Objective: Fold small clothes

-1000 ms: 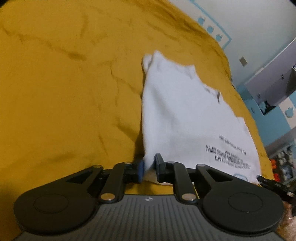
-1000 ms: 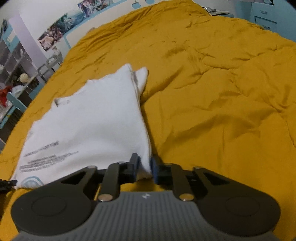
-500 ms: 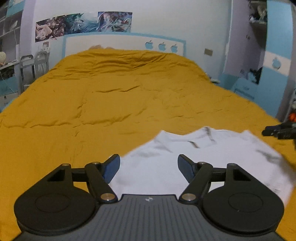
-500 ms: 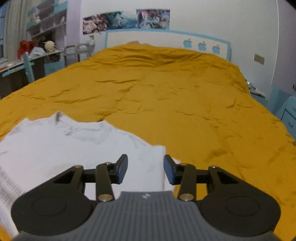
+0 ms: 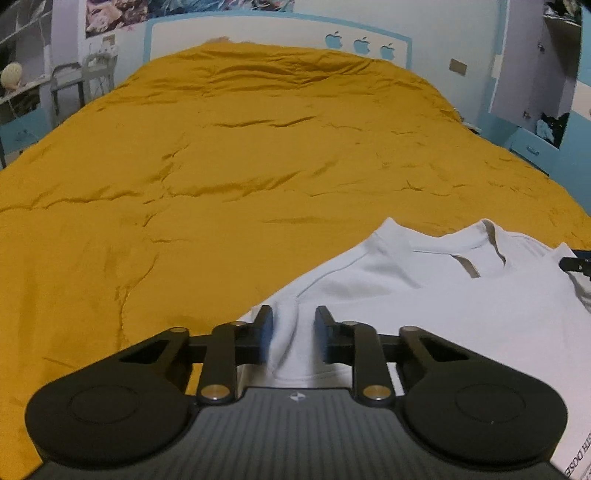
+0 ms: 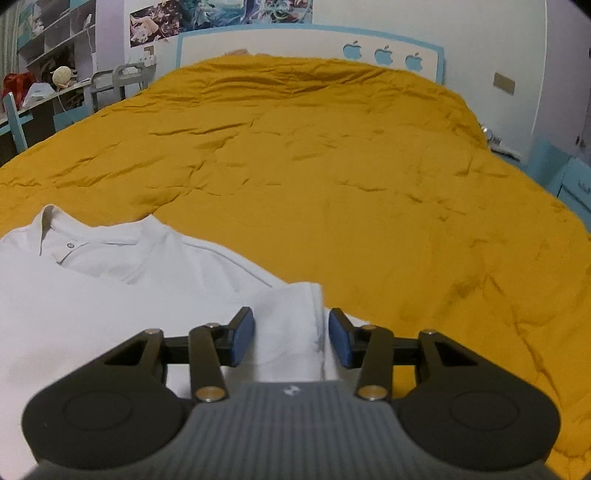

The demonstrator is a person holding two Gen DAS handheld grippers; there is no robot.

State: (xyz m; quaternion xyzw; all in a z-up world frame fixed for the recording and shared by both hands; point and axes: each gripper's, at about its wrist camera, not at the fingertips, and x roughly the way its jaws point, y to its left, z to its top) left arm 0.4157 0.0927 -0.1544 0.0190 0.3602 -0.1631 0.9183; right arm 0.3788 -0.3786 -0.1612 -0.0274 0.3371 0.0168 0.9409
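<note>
Both grippers sit low and level over the bed, aimed toward the headboard [image 5: 277, 33]. The left gripper [image 5: 293, 334] has its fingers parted, a sleeve fold of the white shirt [image 5: 424, 306] between them, ungripped. The right gripper [image 6: 291, 334] is spread wider, straddling the other sleeve edge. The shirt [image 6: 92, 295] lies flat on the mustard quilt [image 6: 332, 166], collar pointing ahead of the fingers, its body running back beneath them.

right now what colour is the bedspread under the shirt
Mustard yellow bedspread, plain, best in the right wrist view.
</note>
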